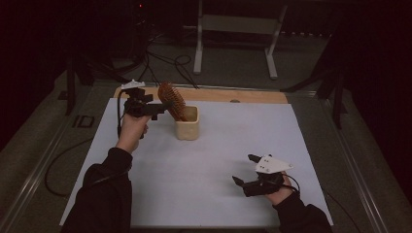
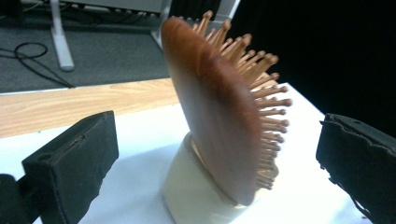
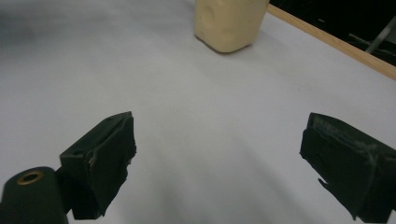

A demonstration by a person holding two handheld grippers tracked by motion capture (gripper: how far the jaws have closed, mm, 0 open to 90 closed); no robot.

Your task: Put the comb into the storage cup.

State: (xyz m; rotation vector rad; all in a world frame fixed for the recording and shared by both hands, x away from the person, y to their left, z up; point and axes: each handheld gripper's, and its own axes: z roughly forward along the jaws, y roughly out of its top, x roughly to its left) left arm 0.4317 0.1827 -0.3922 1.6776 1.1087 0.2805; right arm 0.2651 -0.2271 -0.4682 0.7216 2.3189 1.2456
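High view, lower right of frame: right gripper held low over the white sheet, jaws spread, nothing between them. A grey three-cornered plate sits on top of it; the hand and dark sleeve enter from the bottom edge.

Right gripper view: both black jaws wide apart at lower left and lower right, bare sheet between them. Cup at top centre, well apart from the jaws. Wood table edge runs along the upper right.

High view, centre-left: left hand raises the left gripper just left of the cup. Cream cup stands upright on the sheet. Brush stands in it, head up, tilted toward upper left.

Left gripper view: jaws apart at lower left and right edge, brush between them but touching neither. Smooth brown back faces the left jaw; bristles point right. Brush base sits inside the cup.

High view, top of frame: strip of wood table beyond the sheet, then dark floor with cables and a white frame.
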